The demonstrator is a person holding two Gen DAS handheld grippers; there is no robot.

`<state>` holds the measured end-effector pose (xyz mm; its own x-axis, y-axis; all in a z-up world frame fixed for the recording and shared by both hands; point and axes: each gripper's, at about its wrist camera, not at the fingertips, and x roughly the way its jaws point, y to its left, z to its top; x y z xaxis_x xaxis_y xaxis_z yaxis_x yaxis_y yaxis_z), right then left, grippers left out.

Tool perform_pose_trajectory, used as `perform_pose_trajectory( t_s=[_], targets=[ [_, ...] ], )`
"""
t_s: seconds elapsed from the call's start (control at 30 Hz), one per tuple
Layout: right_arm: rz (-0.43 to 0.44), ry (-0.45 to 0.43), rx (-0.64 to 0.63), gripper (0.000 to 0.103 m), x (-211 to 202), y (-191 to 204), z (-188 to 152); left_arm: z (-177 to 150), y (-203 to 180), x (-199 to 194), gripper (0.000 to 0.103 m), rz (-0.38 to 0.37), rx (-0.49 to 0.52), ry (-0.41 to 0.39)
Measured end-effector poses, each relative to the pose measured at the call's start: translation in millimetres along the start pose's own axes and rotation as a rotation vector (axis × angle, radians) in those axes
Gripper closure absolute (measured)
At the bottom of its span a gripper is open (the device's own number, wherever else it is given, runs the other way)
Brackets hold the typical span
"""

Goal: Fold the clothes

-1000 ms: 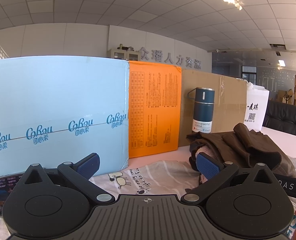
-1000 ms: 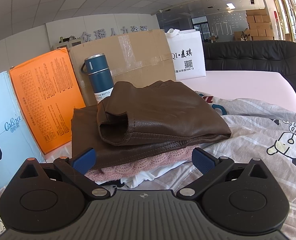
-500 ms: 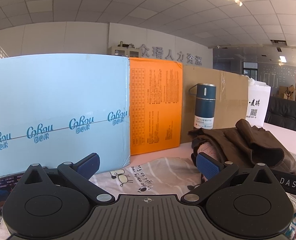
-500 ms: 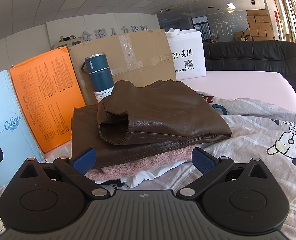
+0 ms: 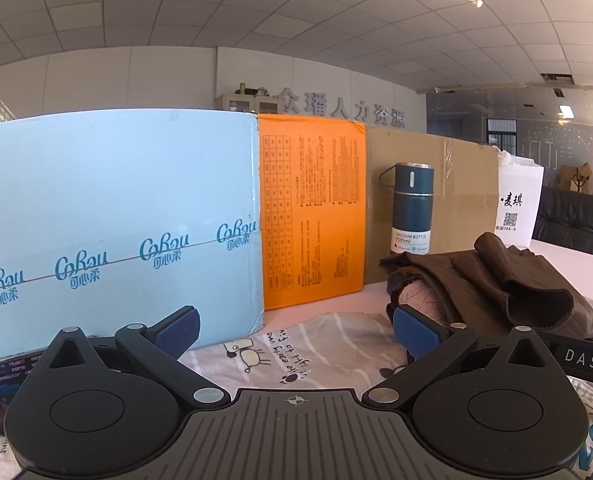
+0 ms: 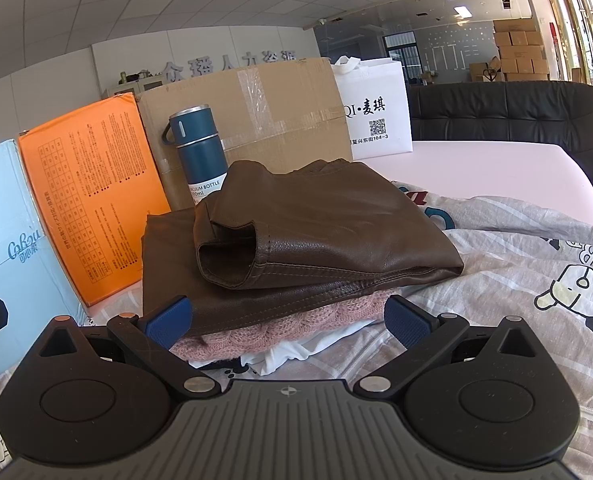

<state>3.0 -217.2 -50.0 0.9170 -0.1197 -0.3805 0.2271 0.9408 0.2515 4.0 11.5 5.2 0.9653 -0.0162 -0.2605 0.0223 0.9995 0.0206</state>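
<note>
While the folded brown jacket [image 6: 320, 232] sits atop the pink knit [image 6: 280, 326], right gripper [image 6: 290, 322] and left gripper [image 5: 296, 330] are both spread, empty.

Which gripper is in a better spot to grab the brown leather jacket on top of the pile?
Probably the right gripper: it is open and faces the folded brown leather jacket head-on, close in front. The left gripper, also open, points mostly at the light blue box, with the jacket off to its side.
</note>
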Motion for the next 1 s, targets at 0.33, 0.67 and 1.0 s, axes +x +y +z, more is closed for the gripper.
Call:
perform_pose_trajectory(
  t_s=[0.33, 0.67, 1.0],
  targets=[
    [0.001, 0.0, -0.002, 0.0, 0.3, -0.1, 0.1, 0.0, -0.6, 1.0, 0.0, -0.001, 0.002, 0.002],
    [0.0, 0.001, -0.003, 0.0, -0.3, 0.2, -0.4, -0.2, -0.4, 0.6, 0.0, -0.004, 0.006, 0.002],
    [0.0, 0.005, -0.007, 0.0, 1.0, 0.9, -0.9, -0.6, -1.5, 1.0, 0.0, -0.007, 0.011, 0.005]
  ],
)
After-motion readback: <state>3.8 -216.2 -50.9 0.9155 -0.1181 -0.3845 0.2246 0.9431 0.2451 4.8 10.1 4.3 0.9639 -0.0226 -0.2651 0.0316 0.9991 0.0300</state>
